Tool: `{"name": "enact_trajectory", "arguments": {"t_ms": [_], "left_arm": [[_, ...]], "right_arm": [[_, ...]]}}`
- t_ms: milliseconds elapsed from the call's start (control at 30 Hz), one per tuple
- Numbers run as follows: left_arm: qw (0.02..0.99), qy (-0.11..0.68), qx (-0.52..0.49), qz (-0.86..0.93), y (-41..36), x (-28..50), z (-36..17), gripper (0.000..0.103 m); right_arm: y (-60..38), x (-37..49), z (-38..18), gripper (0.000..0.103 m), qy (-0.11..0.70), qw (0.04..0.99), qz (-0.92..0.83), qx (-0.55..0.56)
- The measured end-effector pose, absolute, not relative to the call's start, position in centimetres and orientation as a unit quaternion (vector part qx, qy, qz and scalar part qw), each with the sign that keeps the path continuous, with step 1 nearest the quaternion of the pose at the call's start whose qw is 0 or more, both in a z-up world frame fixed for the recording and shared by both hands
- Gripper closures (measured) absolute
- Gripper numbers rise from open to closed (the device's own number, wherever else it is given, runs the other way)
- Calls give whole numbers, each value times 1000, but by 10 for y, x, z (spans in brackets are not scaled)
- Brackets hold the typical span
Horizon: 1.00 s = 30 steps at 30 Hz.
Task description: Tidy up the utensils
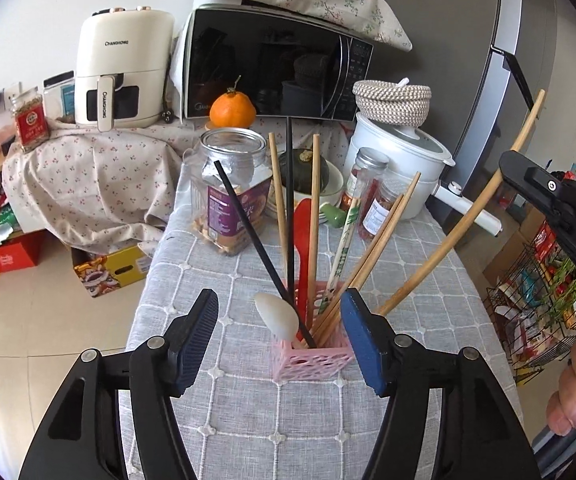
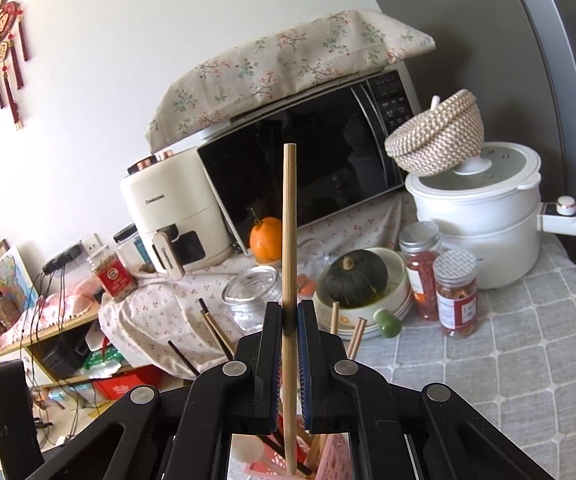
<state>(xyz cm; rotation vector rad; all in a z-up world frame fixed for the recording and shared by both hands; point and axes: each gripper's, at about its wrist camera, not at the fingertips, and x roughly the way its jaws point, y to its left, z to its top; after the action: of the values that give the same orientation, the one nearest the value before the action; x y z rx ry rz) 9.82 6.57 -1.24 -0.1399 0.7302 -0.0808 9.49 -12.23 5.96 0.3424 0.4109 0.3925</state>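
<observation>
While the right gripper (image 2: pixel 290 320) clamps one pale wooden chopstick (image 2: pixel 289 240) upright, lower tip over the pink lattice plastic holder (image 1: pixel 312 356) mid-tablecloth, the left gripper (image 1: pixel 277 332) stands open, empty, flanking that holder.

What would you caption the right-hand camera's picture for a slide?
Right claw shut on a wooden chopstick, upright above the pink holder.

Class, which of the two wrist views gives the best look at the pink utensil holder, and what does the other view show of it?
The left wrist view: the pink utensil holder stands whole on the tablecloth, its lattice walls and contents visible. The right wrist view shows only a pink sliver at the bottom edge, beneath the gripper.
</observation>
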Motion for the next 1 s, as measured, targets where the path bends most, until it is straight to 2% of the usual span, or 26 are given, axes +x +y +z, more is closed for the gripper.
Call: {"name": "enact_trajectory", "arguments": {"t_ms": [333,500,567,633,1000], "left_arm": [[921,380,-70,-40,81,98,-22,36],[908,407,-85,-45,79,102,-24,35],[907,411,-84,-40,76,100,-24,33],[908,410,-79,-42,72,94,-22,31],[907,417,-47,-27,42,43,-10,18]], "right_arm": [[-82,106,31,97,208,962,164,69],[-81,116,13,95,239,950,186,80],[-89,117,9,89,254,942,194,103],[-100,113,11,70,261,938,193,124],[-175,49,36,38,295,940,119,127]]}}
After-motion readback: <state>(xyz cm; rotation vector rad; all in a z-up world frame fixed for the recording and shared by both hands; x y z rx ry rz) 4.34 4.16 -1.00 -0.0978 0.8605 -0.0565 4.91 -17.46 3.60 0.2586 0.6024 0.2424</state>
